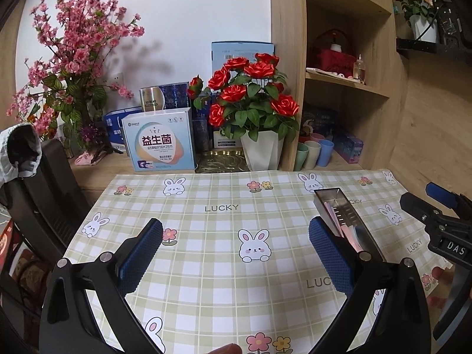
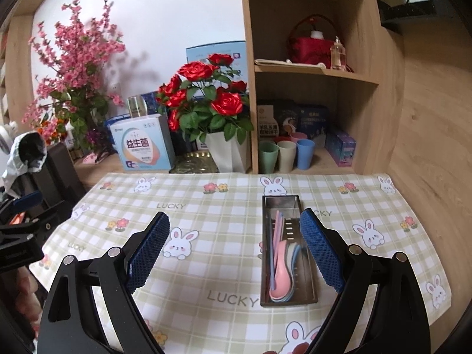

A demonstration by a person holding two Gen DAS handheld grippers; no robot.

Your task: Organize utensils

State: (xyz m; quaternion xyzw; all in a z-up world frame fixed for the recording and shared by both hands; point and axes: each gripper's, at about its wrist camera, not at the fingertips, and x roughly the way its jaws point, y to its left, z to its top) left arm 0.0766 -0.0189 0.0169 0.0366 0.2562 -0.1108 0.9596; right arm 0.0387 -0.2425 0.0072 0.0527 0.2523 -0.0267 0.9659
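Observation:
A long metal utensil tray (image 2: 267, 265) lies on the checked bunny tablecloth (image 2: 206, 265). Pink and pale blue plastic spoons (image 2: 280, 277) lie inside it, bowls toward me. My right gripper (image 2: 234, 242) is open and empty above the cloth, its right finger beside the tray. My left gripper (image 1: 236, 247) is open and empty over the cloth, left of the tray (image 1: 351, 215). The right gripper's body (image 1: 442, 227) shows at the right edge of the left wrist view.
A white pot of red roses (image 2: 206, 109), a boxed product (image 2: 144, 144) and pink blossoms (image 2: 76, 67) stand behind the cloth. Three plastic cups (image 2: 286, 153) and boxes sit in a wooden shelf unit (image 2: 312, 73). A black chair (image 1: 50, 188) stands on the left.

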